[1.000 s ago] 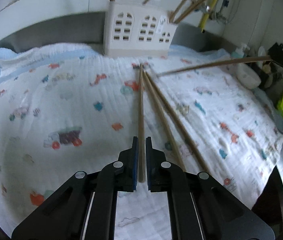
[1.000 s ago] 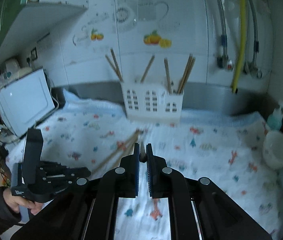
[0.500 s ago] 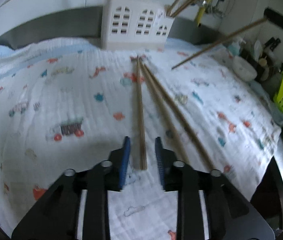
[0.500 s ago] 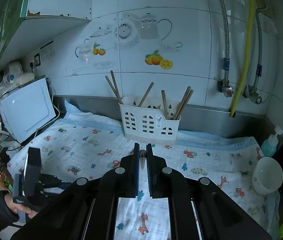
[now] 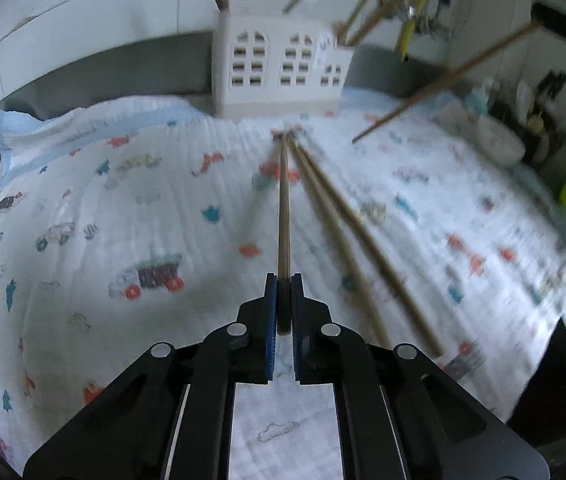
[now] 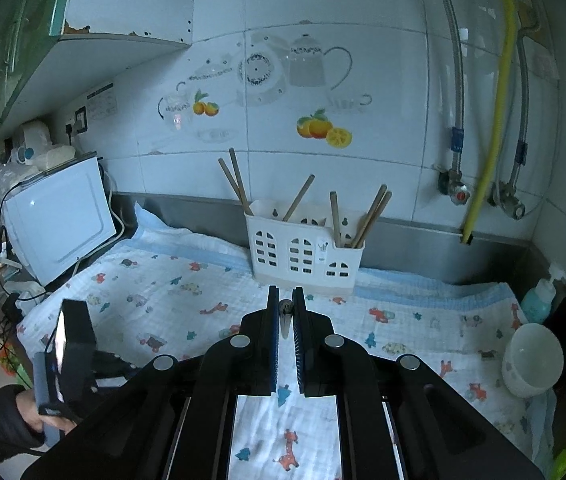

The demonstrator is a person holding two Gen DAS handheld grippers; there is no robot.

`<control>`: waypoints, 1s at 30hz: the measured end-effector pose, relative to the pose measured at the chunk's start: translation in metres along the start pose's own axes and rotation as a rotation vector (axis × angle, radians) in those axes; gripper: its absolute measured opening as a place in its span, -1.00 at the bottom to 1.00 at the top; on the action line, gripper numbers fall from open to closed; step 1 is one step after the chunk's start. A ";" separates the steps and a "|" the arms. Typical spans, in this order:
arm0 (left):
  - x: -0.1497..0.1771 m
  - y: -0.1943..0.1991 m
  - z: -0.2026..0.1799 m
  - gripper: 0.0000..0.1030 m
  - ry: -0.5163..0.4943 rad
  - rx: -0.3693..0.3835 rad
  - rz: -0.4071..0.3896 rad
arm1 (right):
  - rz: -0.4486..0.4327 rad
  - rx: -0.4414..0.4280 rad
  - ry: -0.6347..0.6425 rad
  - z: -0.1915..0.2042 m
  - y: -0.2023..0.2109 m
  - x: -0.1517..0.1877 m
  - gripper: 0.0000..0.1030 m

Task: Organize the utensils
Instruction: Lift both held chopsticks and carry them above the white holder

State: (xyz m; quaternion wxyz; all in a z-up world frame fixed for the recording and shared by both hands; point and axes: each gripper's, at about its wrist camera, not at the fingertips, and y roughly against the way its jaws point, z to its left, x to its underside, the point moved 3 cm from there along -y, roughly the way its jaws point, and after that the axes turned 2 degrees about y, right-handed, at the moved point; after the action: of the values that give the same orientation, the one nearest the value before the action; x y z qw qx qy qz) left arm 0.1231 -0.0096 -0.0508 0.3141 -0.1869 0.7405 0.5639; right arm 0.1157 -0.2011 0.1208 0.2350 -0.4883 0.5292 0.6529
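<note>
Left gripper [image 5: 284,280] clamping chopstick [image 5: 284,208] over cloth [image 5: 83,200] | right gripper [image 6: 285,294] pinching another chopstick [image 6: 285,307] | holder [image 6: 303,254] standing behind.

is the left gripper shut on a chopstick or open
Shut on it: the left gripper has its fingers pressed against the chopstick.

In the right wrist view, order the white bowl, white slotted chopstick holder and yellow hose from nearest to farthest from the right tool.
1. White slotted chopstick holder, just ahead, centre.
2. White bowl, low right.
3. Yellow hose, on the back wall, upper right.
</note>
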 end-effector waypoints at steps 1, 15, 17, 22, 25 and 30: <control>-0.004 0.004 0.001 -0.91 0.011 0.008 -0.015 | -0.002 -0.001 0.005 0.000 0.001 -0.003 -0.87; -0.101 0.047 0.001 -0.91 -0.002 0.059 -0.198 | -0.044 0.036 0.056 -0.019 -0.001 -0.074 -0.87; -0.114 0.048 0.000 -0.91 -0.014 0.060 -0.207 | -0.048 0.043 0.057 -0.022 -0.003 -0.084 -0.87; -0.145 0.047 -0.005 -0.91 -0.047 0.055 -0.220 | -0.049 0.087 0.070 -0.033 -0.013 -0.109 -0.87; -0.159 0.045 -0.006 -0.91 -0.063 0.044 -0.225 | -0.045 0.121 0.086 -0.038 -0.024 -0.122 -0.87; -0.182 0.046 -0.011 -0.91 -0.087 0.041 -0.244 | -0.023 0.127 0.075 -0.049 -0.047 -0.136 -0.87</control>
State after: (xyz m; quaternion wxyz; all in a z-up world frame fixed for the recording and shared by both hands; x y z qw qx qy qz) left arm 0.2247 -0.0204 0.1076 0.4159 -0.2446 0.7093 0.5140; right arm 0.2293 -0.2028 0.2213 0.2531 -0.5027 0.5723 0.5964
